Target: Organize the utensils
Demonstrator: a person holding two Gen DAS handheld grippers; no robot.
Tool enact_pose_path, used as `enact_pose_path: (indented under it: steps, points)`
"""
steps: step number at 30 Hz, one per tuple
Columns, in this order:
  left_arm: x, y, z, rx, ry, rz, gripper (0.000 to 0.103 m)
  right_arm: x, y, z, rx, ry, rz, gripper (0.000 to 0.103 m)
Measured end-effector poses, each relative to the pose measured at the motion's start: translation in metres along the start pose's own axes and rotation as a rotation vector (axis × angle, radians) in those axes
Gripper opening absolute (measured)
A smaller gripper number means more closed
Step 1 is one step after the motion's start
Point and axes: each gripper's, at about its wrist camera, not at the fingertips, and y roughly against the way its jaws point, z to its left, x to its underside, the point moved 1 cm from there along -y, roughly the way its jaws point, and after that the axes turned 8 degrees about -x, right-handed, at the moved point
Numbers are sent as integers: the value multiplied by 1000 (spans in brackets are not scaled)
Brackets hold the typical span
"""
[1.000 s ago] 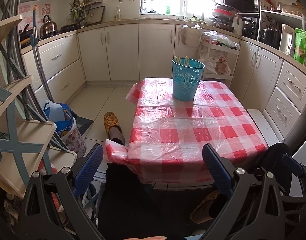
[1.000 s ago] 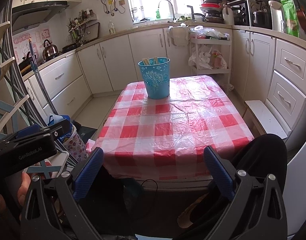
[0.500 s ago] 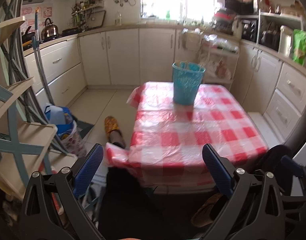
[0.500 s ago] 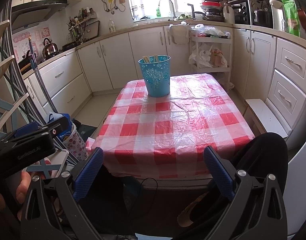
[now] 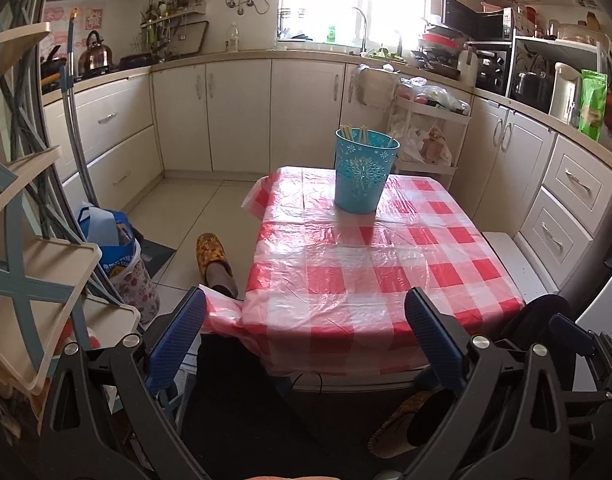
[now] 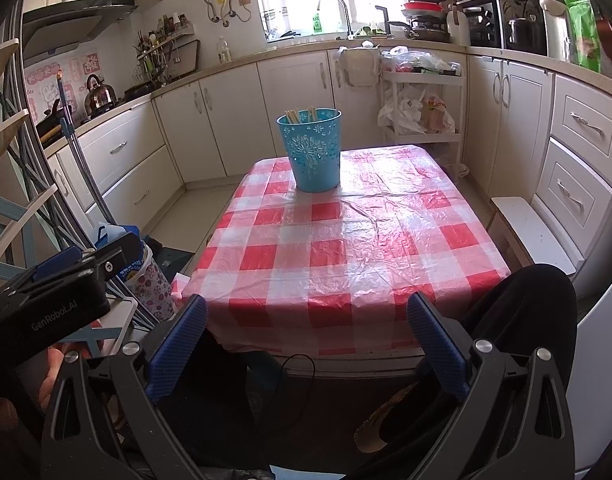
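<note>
We see the left gripper (image 5: 306, 336) at the bottom of its frame with its blue-padded fingers (image 5: 178, 336) spread wide and nothing between them. The right gripper (image 6: 306, 336) is likewise released and empty, low in its own frame. The blue bucket (image 5: 365, 170) stands upright in the upper middle of the frame, on the far end of the table (image 5: 369, 272) with its red-and-white checked cloth, well apart from both grippers. Pale chopstick tips (image 5: 363, 134) poke up above the bucket's rim. A yellow slipper (image 5: 212, 250) sits on the floor, left of the table.
</note>
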Motion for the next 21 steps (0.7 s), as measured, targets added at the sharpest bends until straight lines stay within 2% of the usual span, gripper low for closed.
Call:
enact_pose_path:
  steps: [21]
  points:
    - [3, -11, -2, -11, -9, 41, 95, 2, -3, -2, 2, 0, 14, 96]
